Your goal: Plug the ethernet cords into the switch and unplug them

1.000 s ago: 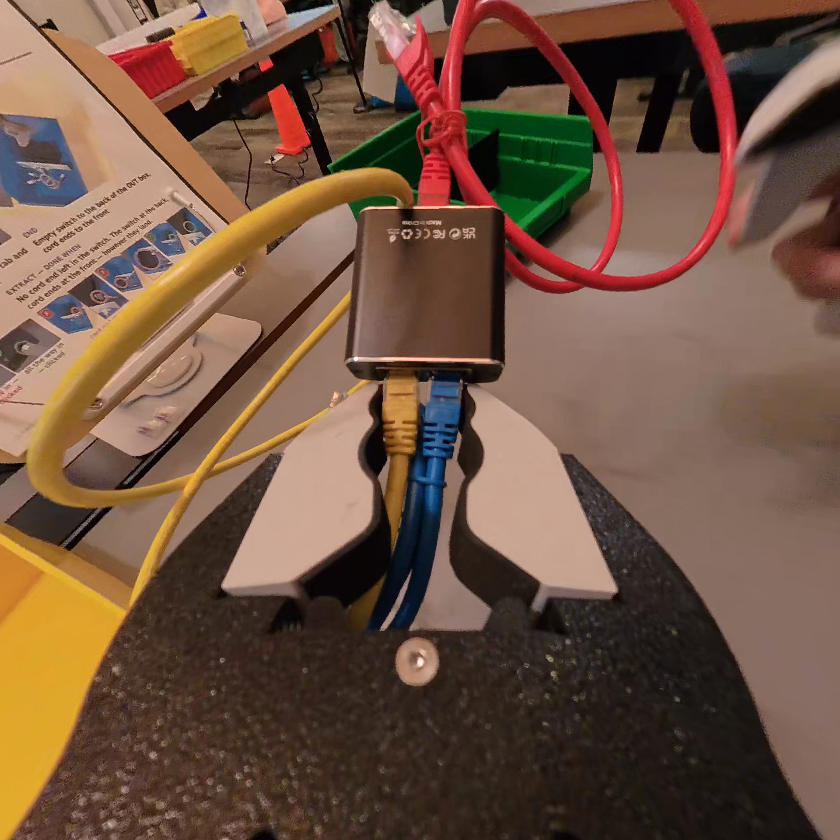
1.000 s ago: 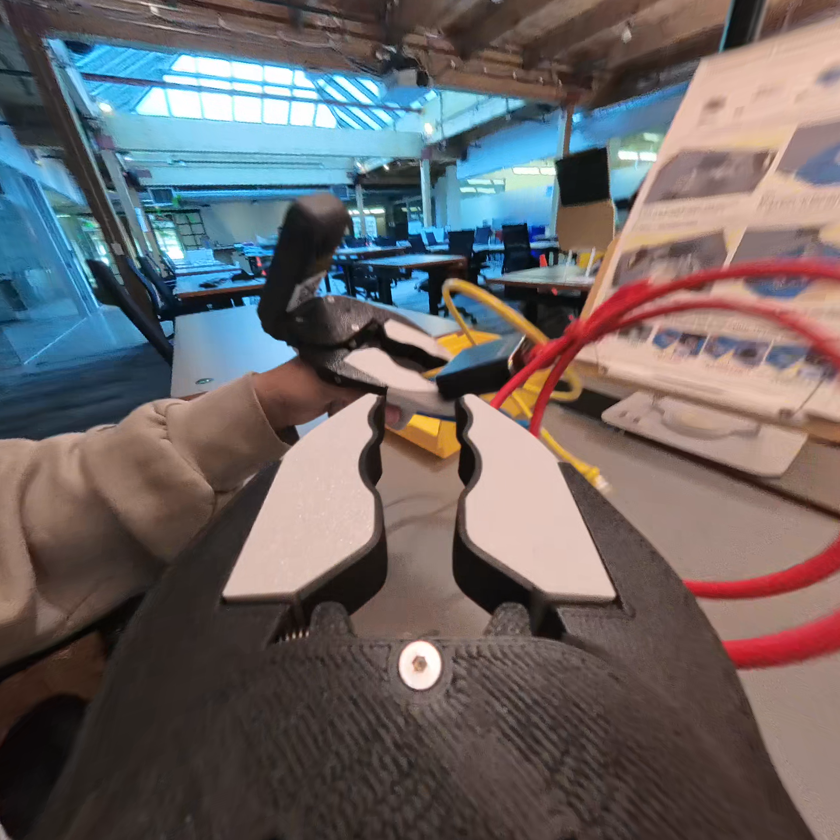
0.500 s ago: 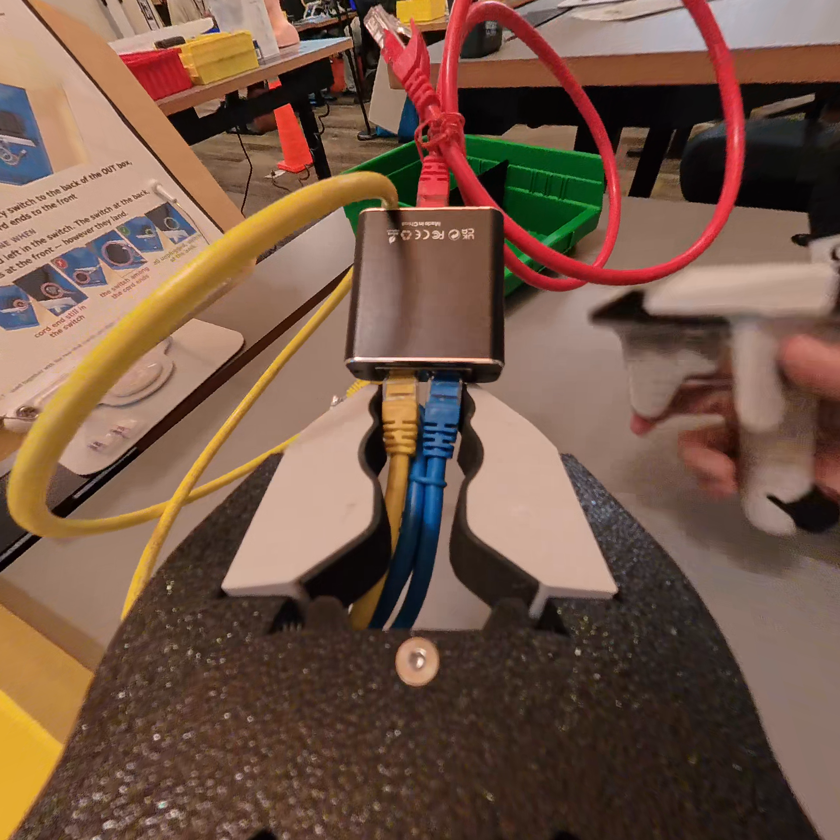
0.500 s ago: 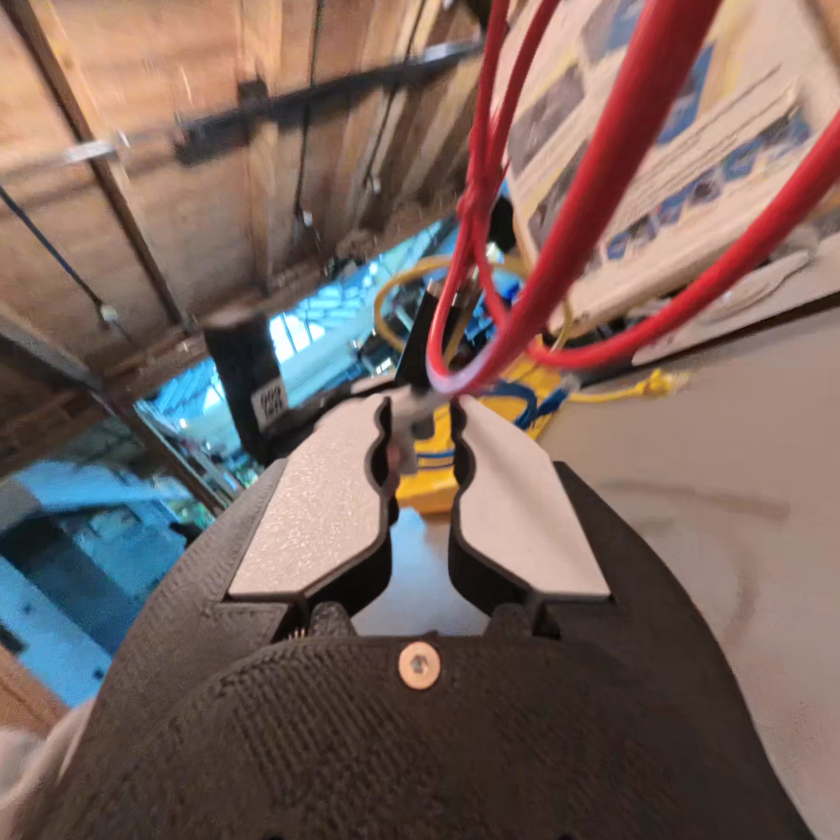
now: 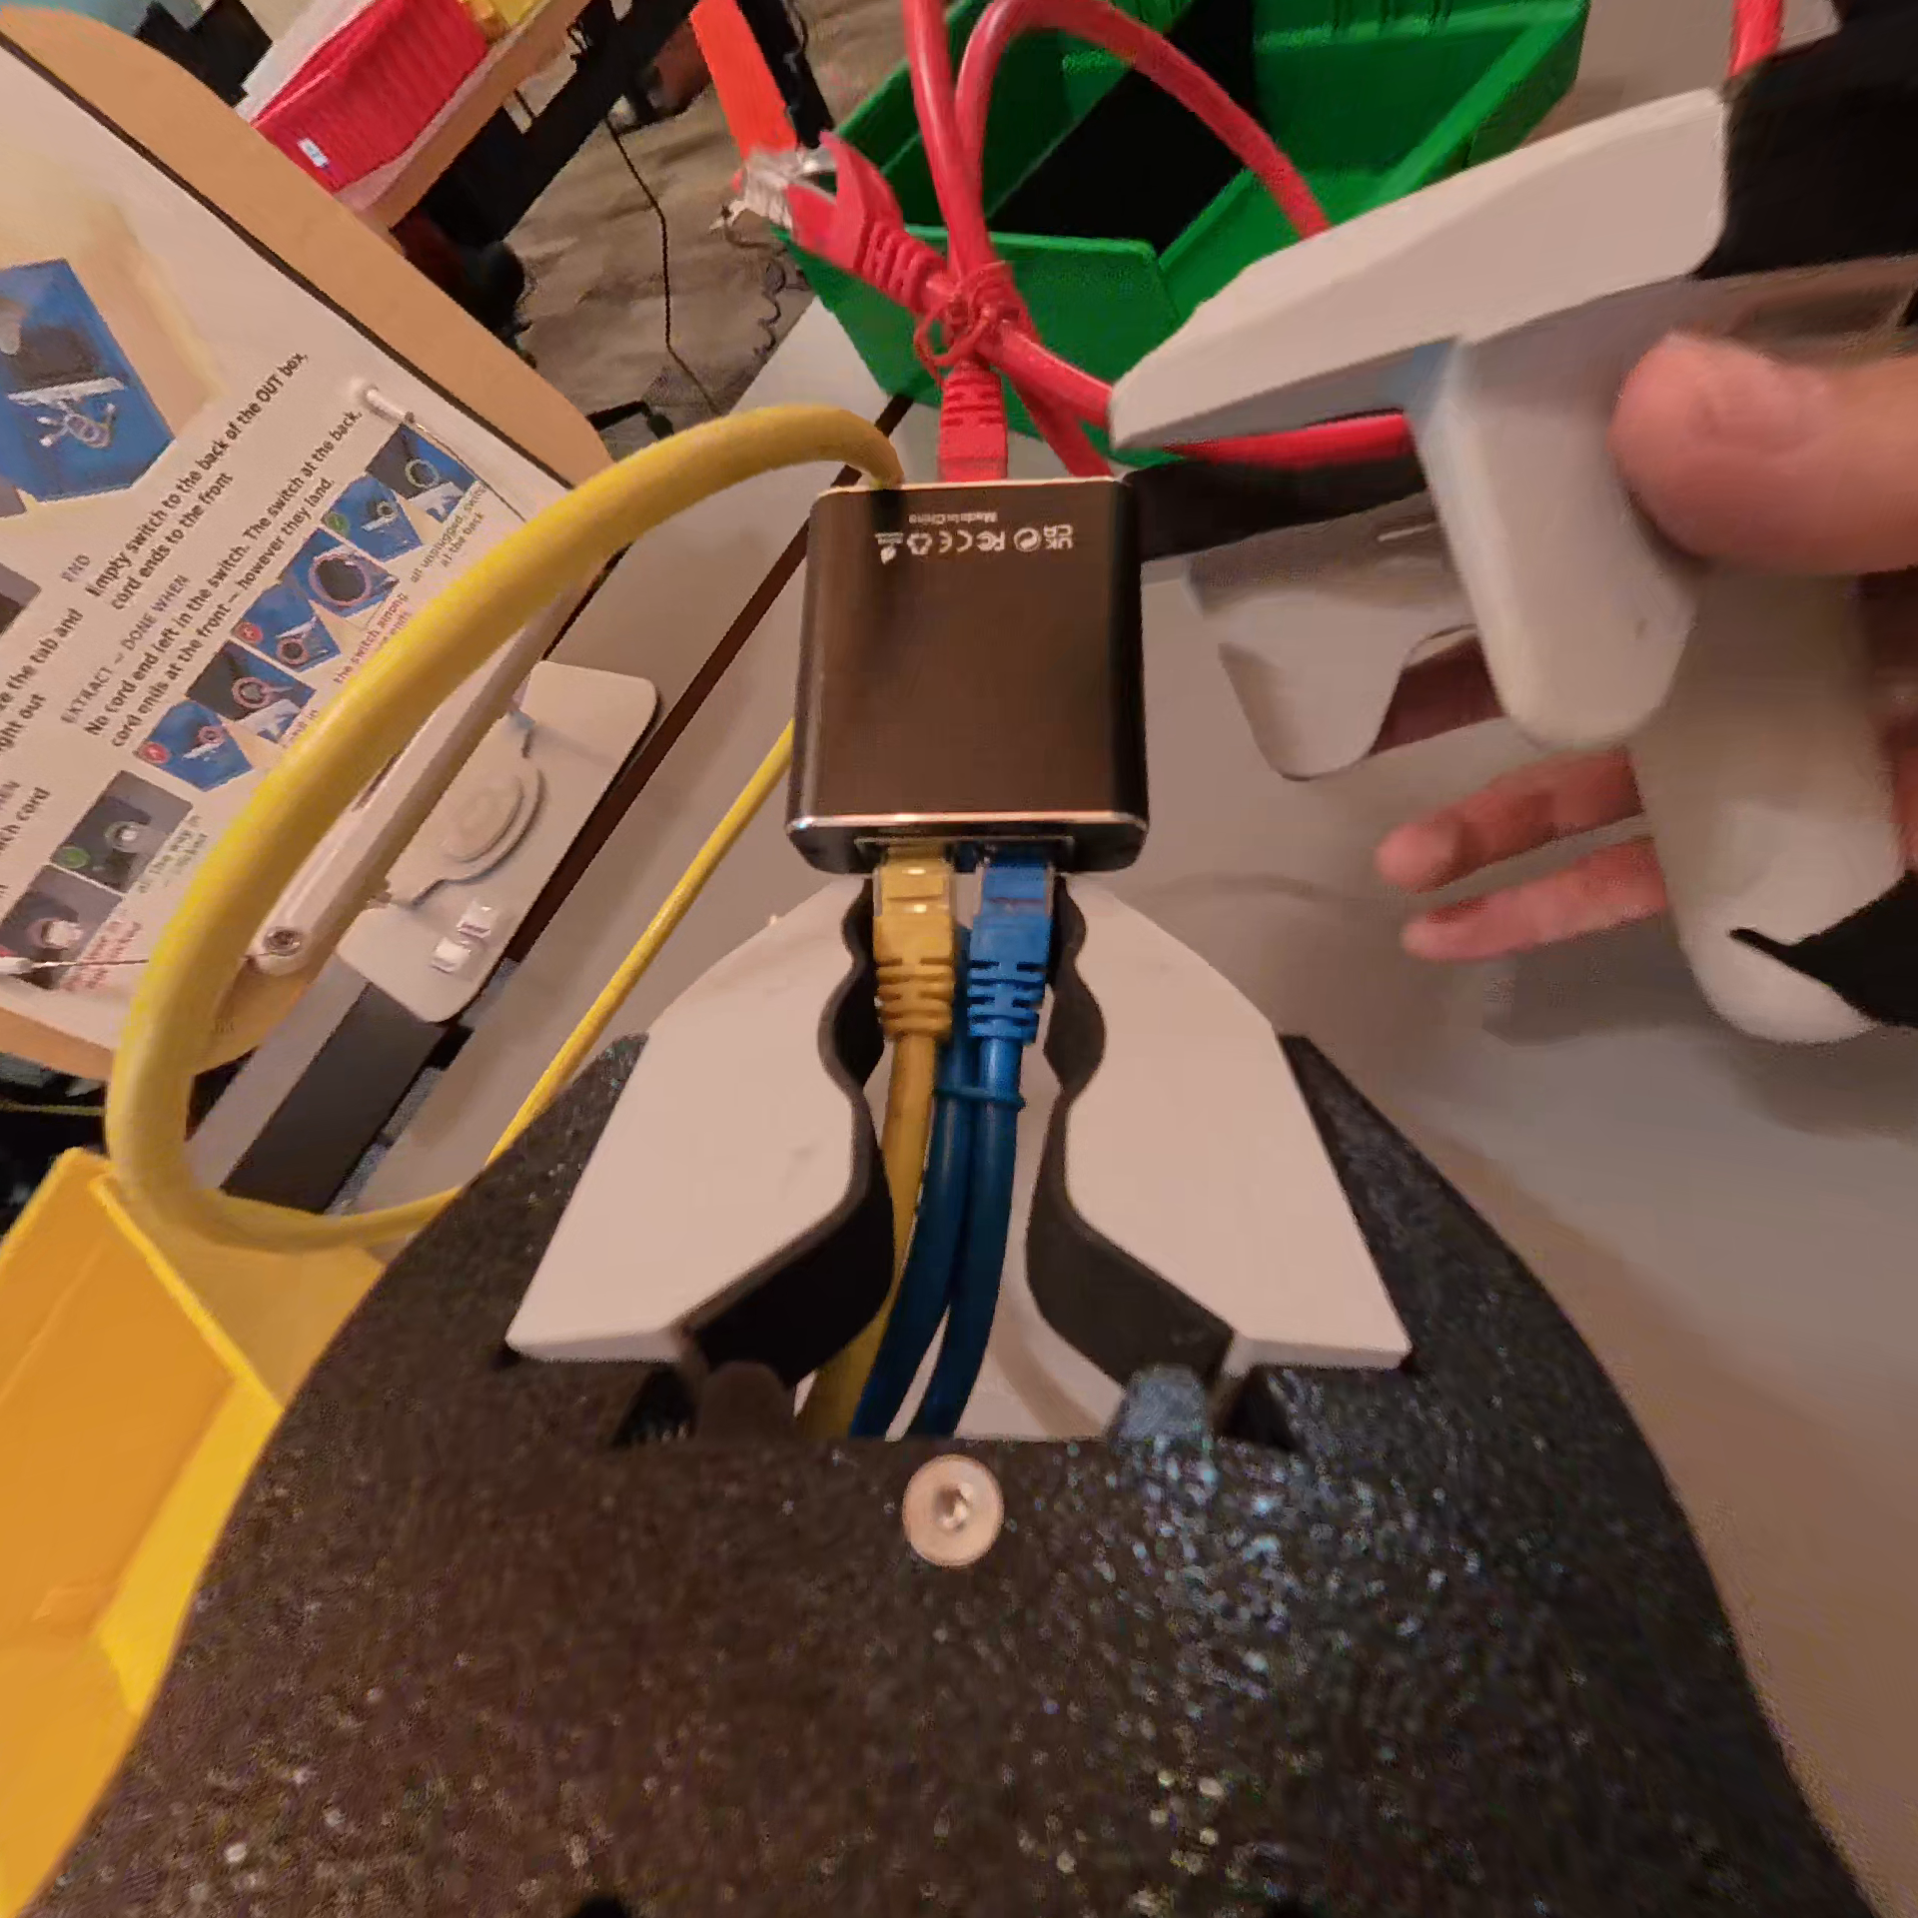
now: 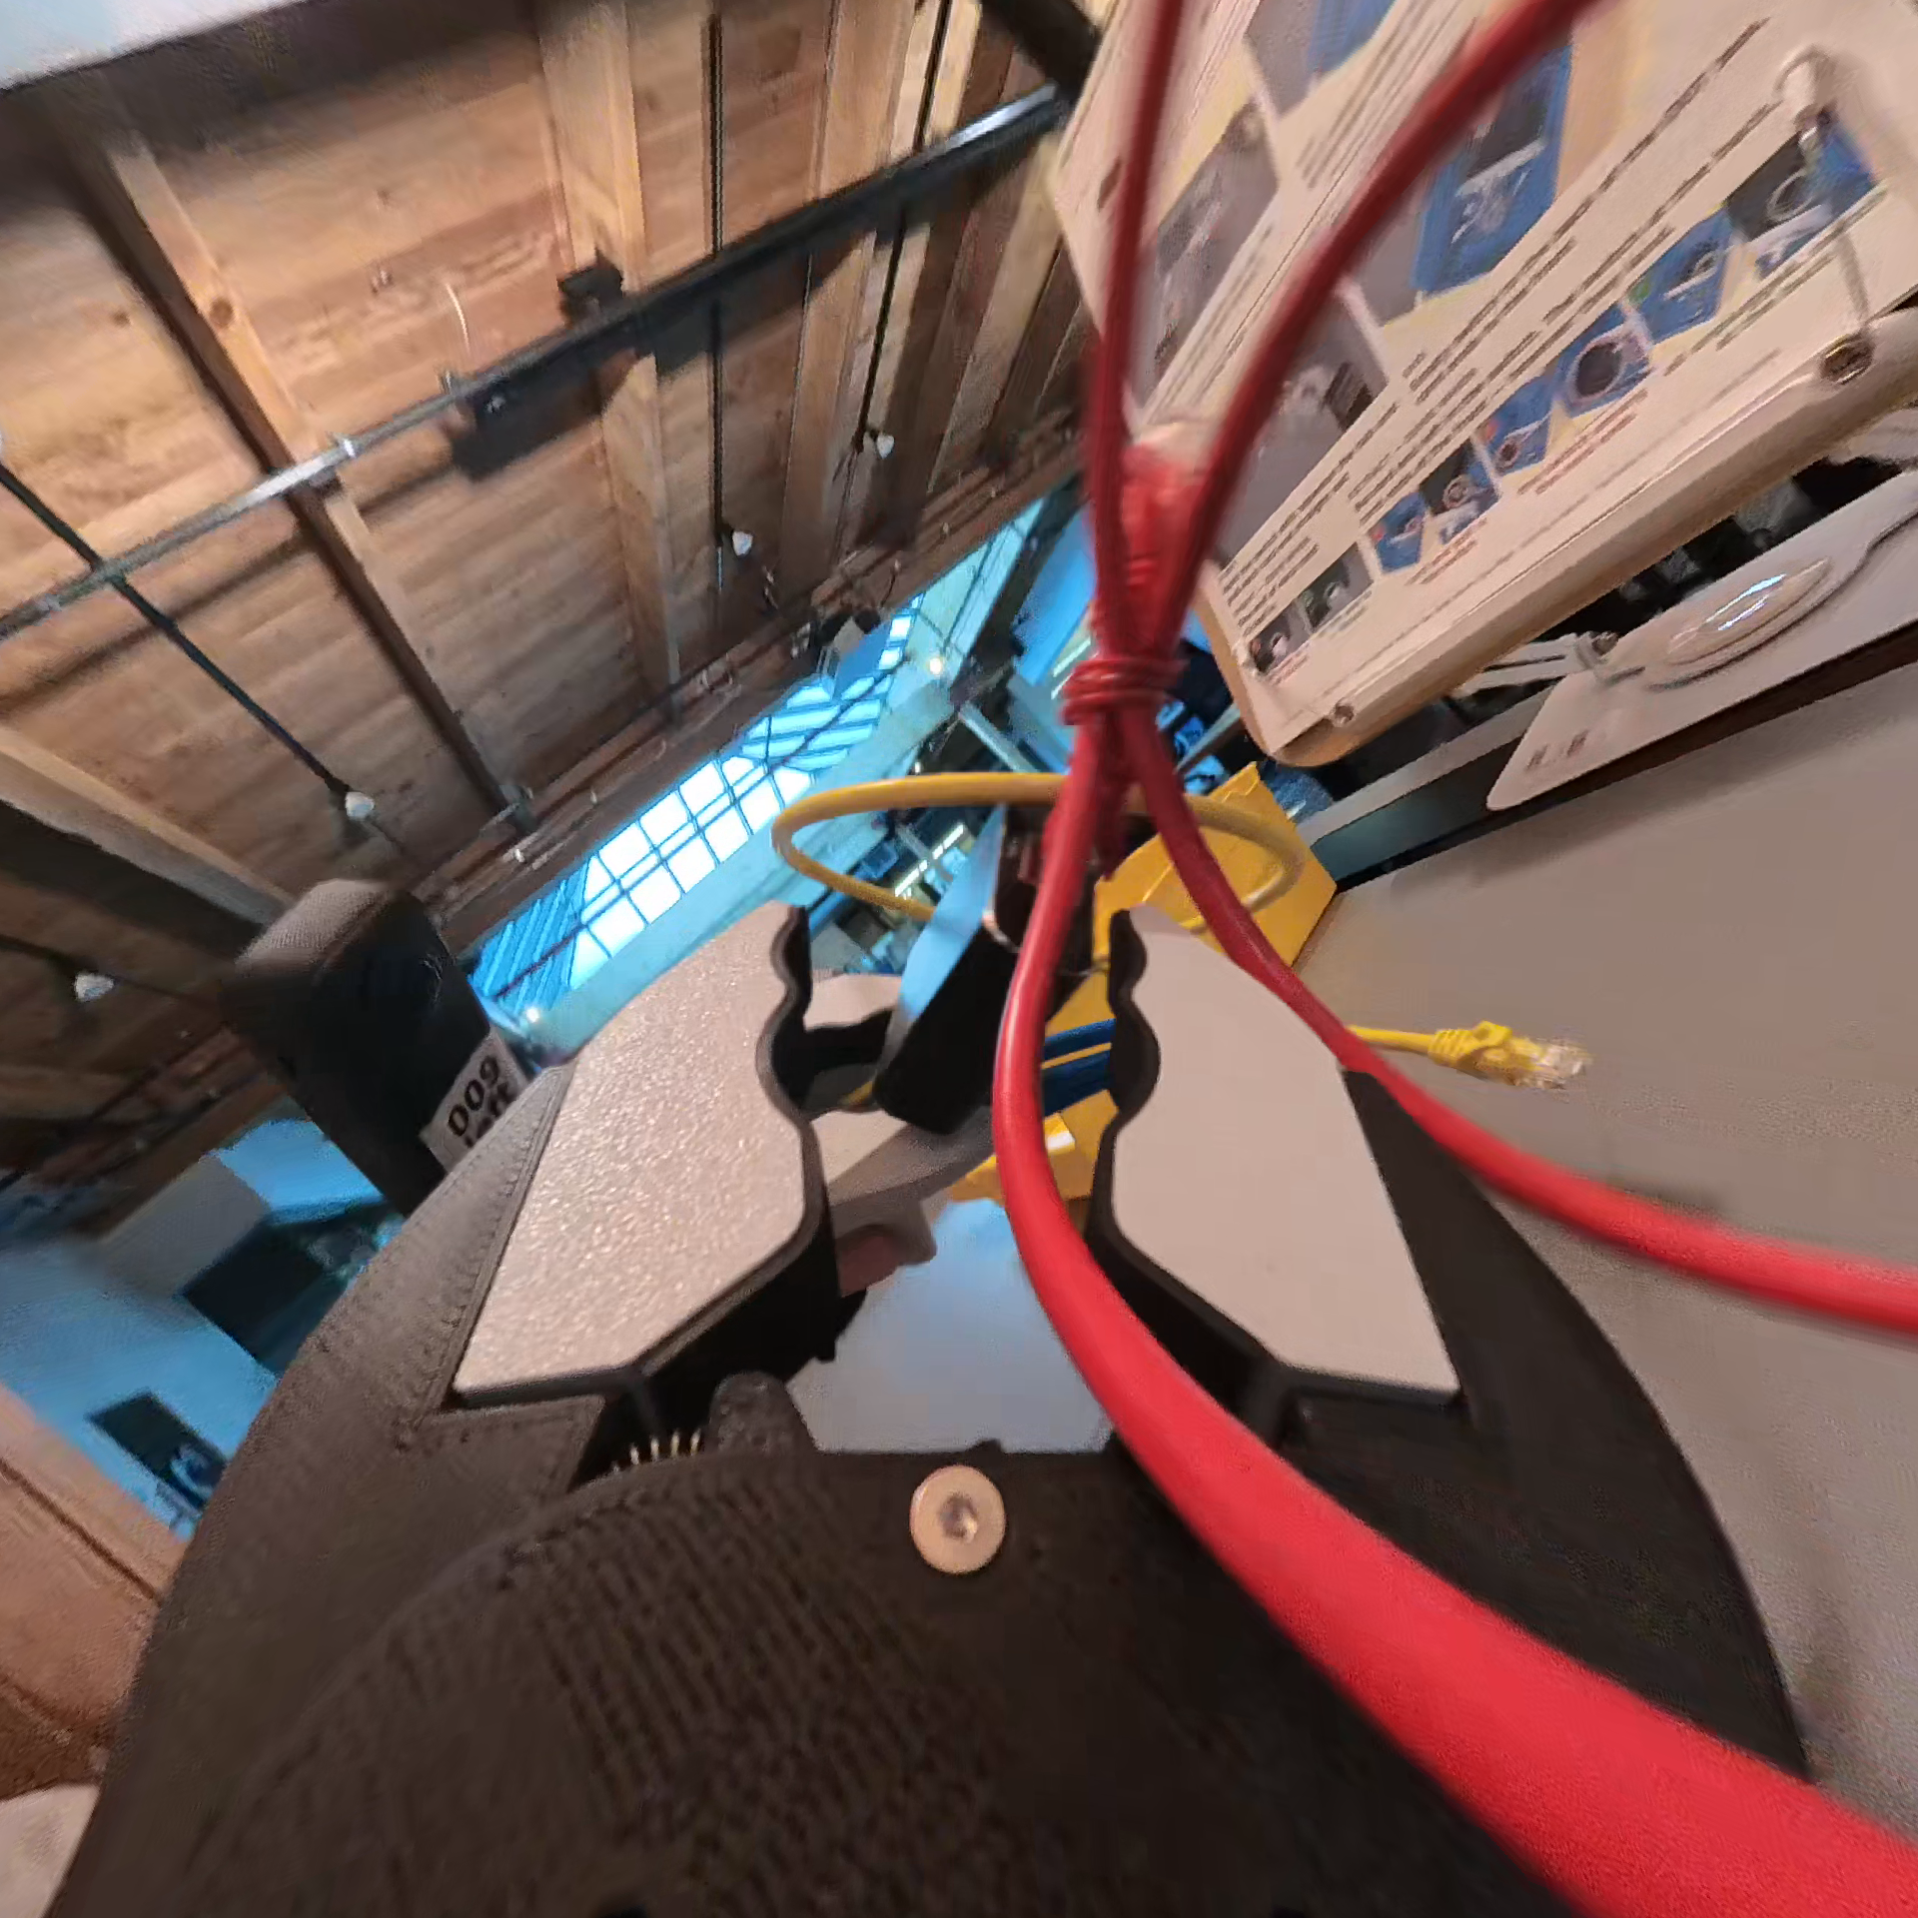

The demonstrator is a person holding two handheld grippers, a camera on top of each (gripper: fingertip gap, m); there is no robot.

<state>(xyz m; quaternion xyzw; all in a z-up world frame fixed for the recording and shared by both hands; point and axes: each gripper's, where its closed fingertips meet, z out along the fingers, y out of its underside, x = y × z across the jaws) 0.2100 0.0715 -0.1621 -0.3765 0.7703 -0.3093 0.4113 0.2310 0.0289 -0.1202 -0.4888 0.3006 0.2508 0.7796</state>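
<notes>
My left gripper [image 5: 960,934] is shut on a yellow plug [image 5: 913,934] and a blue plug [image 5: 1012,934], both seated in the near face of the black switch [image 5: 970,664], which is held above the table. A red plug [image 5: 970,426] and a thick yellow cord [image 5: 747,436] enter its far face. My right gripper [image 6: 955,934] is open, with the red cord [image 6: 1022,1142] running between its fingers. In the left wrist view it [image 5: 1173,519] sits at the switch's far right corner. The switch [image 6: 934,1038] shows dark just beyond its fingertips.
The grey table [image 5: 1557,1245] lies below. A green bin [image 5: 1401,104] stands beyond the switch and a yellow bin [image 5: 104,1453] at the near left. An instruction sheet on a stand [image 5: 208,519] is at the left. A loose yellow plug [image 6: 1495,1053] lies on the table.
My right gripper has swung in from the right to the switch's far corner and its fingers have opened wider around the red cord. My left gripper has kept its hold.
</notes>
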